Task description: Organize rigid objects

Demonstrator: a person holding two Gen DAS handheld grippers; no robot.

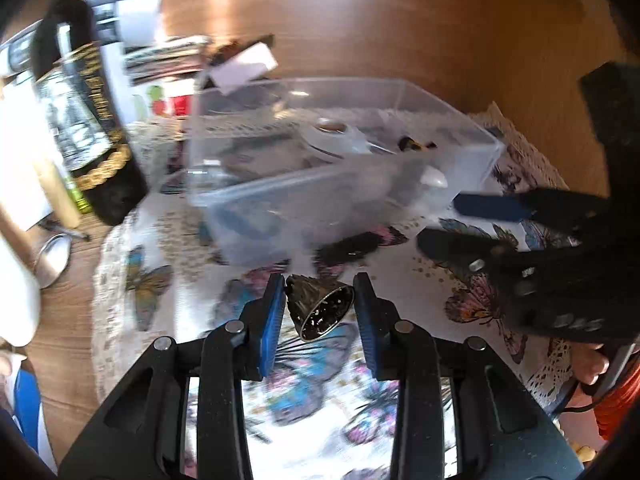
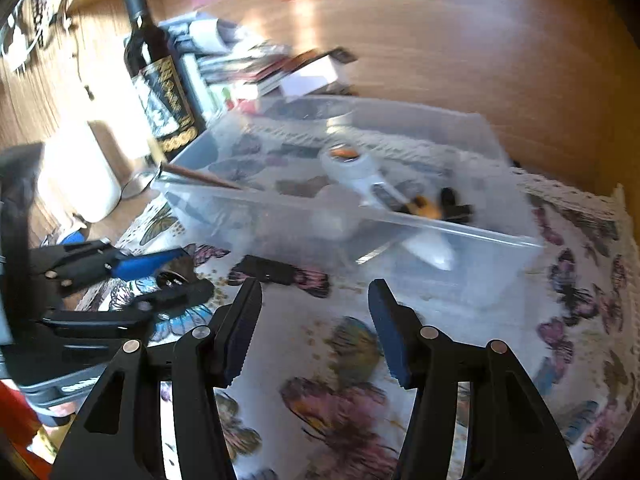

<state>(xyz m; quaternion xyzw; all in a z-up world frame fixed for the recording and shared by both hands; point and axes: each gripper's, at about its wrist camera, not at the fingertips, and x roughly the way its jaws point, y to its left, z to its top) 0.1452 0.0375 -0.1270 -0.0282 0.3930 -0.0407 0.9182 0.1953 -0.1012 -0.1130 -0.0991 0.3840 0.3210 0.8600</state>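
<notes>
A butterfly-print cloth (image 2: 460, 332) is covering the wooden surface (image 1: 60, 292), its lace edge running close to the wood-panel wall on the right. A clear plastic bin (image 1: 452, 136) is sitting at the cloth's middle, holding a white round container (image 2: 348, 164) and small dark pieces, too blurred to name. A broad strip of bare cloth is lying open between the bin's near wall and both tools.

The left gripper (image 1: 320, 304) is reaching over that strip, its blue-padded jaws standing close on either side of a small brass bell (image 1: 320, 308) that is lying tilted on the cloth, mouth toward the camera; the left pad seems to be touching the bell's crown, the right pad apart from the rim. The right gripper (image 2: 316, 320) is hovering over bare cloth, jaws apart and empty.

A dark wine bottle (image 2: 156, 76) is standing left of the bin beside stacked books (image 2: 256, 64); its gold-bordered label is too blurred to read.
</notes>
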